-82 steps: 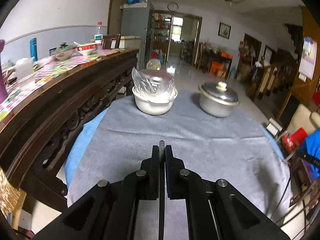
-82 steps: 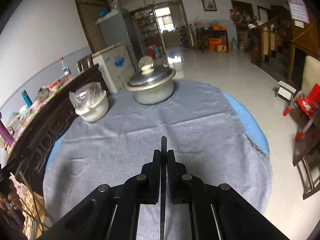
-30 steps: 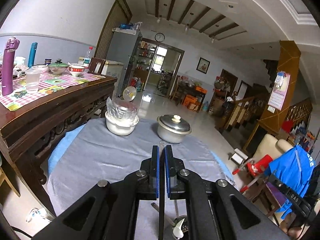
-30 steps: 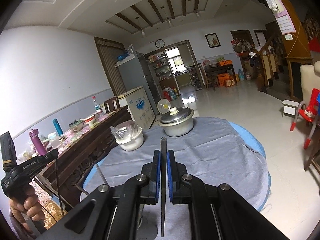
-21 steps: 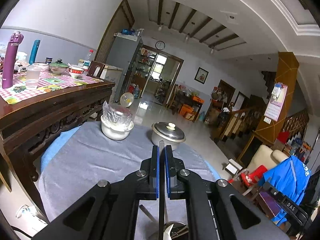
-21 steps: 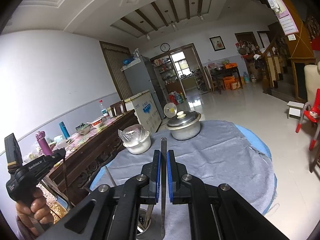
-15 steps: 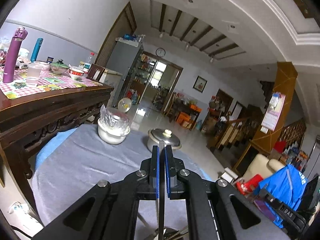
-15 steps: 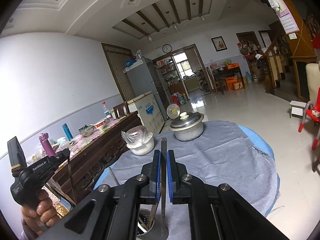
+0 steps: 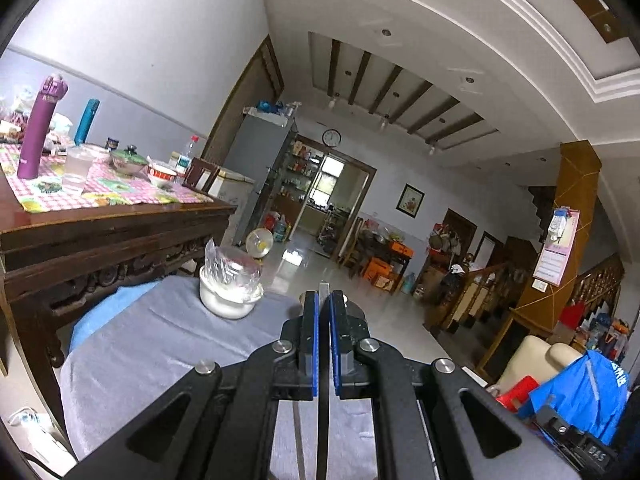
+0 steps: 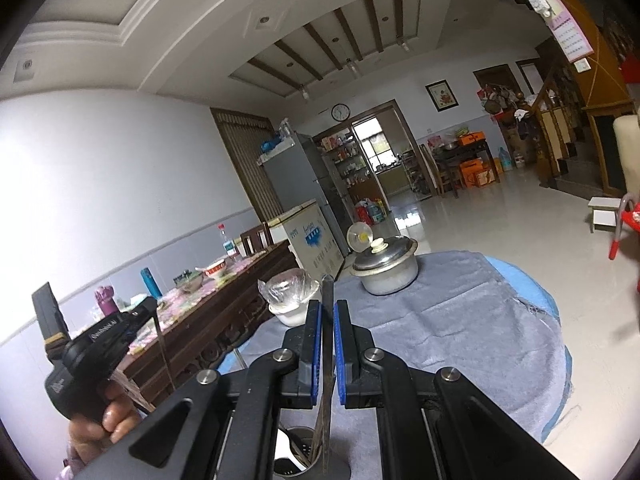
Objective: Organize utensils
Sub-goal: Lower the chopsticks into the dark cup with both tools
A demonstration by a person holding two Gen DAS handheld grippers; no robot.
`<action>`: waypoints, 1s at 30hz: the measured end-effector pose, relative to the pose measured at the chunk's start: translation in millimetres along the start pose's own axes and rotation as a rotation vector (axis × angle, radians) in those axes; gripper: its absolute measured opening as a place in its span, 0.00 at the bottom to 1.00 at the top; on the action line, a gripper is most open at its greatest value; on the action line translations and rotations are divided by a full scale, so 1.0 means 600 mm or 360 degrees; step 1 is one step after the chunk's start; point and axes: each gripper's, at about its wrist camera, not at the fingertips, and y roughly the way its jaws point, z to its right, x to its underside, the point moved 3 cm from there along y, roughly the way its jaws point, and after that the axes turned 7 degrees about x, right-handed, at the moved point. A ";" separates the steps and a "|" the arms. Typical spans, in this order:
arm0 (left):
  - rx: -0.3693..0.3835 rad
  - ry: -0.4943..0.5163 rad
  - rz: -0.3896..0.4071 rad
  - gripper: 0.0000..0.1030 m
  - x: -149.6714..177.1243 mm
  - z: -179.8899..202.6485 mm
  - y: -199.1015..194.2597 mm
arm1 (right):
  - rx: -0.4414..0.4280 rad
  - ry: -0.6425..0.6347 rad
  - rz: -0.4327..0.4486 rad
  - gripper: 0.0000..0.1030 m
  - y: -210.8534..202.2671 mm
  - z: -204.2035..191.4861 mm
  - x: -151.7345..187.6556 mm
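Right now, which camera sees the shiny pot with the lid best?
The right wrist view: the pot stands whole on the grey cloth, lid and knob clear. In the left wrist view, the left gripper hides nearly all of it.

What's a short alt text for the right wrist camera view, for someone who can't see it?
The right gripper is shut on a thin dark utensil, held above a metal utensil holder on a grey-clothed round table. Beyond stand a lidded pot and a plastic-covered white bowl; a hand holds the left gripper.
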 end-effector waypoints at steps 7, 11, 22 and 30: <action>-0.0045 0.0057 0.0063 0.05 0.002 0.018 0.020 | -0.0090 0.0119 0.0076 0.07 -0.011 0.002 -0.004; -0.0059 0.0065 0.0079 0.05 0.006 0.022 0.026 | -0.0089 0.0058 0.0060 0.07 0.002 -0.017 0.008; -0.0139 0.0090 0.0128 0.05 0.035 0.015 0.043 | -0.0075 -0.0014 -0.0002 0.07 0.020 -0.029 0.028; -0.0187 0.0073 0.0154 0.05 0.055 0.000 0.044 | -0.0066 -0.0025 -0.0024 0.07 0.026 -0.032 0.036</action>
